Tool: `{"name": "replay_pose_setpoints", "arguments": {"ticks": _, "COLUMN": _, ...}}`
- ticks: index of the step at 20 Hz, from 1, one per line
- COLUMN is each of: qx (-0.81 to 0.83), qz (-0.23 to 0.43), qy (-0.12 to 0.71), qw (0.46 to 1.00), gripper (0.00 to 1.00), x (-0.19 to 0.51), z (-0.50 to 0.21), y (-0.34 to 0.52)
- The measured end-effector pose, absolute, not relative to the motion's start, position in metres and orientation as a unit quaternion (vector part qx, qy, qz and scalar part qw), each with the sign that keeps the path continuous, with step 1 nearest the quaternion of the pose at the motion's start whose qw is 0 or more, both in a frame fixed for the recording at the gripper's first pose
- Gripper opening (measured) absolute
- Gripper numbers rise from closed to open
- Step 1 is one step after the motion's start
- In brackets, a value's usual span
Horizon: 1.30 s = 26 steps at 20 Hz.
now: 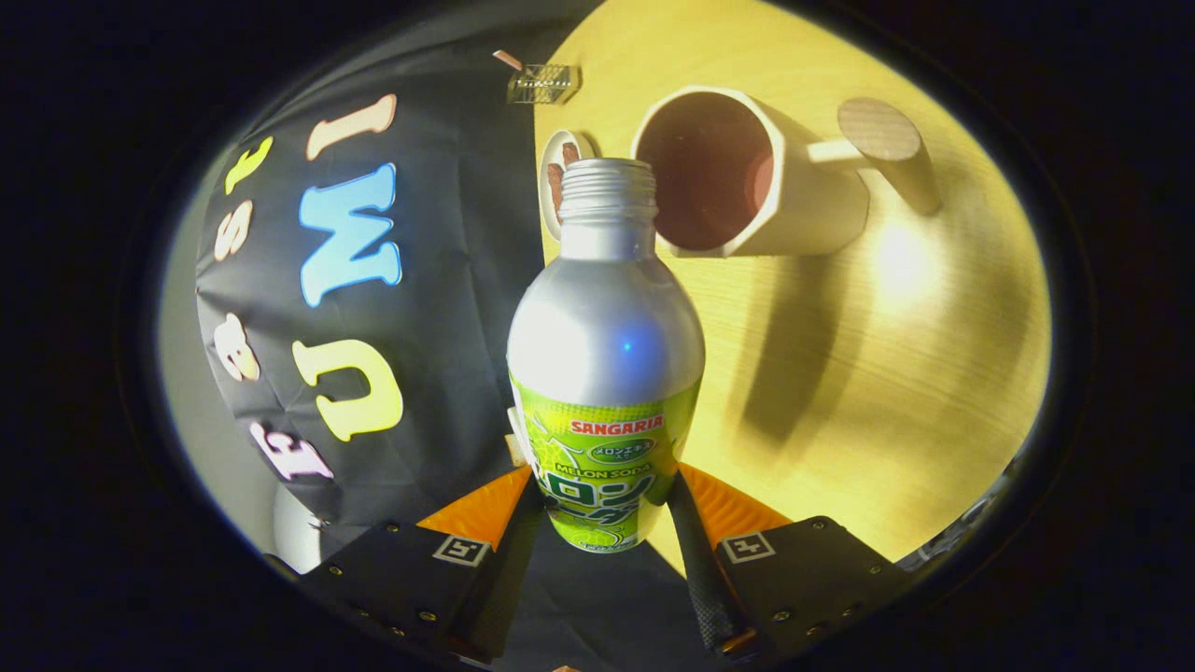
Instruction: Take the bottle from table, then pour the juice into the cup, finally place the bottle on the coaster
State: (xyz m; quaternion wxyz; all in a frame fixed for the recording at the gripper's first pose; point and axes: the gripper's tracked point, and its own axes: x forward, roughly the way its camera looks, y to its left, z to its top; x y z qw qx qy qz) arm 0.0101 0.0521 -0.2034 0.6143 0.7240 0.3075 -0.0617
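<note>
Now tool (602, 509) clamped on bottle (605, 345) (cap off), mouth near cup (747, 177); contents unclear.

Bottle held, cup ahead

Silver, green-labelled bottle (605, 355), uncapped, gripped at its base between both fingers; its mouth is beside the open rim of the white cup (747, 177) on the table.
</note>
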Motion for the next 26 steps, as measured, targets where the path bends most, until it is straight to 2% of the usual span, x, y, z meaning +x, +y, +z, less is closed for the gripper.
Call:
{"name": "replay_pose_setpoints", "arguments": {"ticks": 9, "qx": 0.549, "qz": -0.076, "qy": 0.35, "qw": 0.755, "gripper": 0.75, "x": -0.01, "z": -0.246, "y": 0.043}}
{"name": "replay_pose_setpoints", "arguments": {"ticks": 20, "qx": 0.369, "qz": -0.089, "qy": 0.315, "qw": 0.87, "gripper": 0.75, "x": 0.004, "z": -0.244, "y": 0.029}}
{"name": "replay_pose_setpoints", "arguments": {"ticks": 26, "qx": 0.283, "qz": -0.098, "qy": 0.292, "qw": 0.908, "gripper": 0.75, "x": 0.036, "z": -0.236, "y": 0.023}}
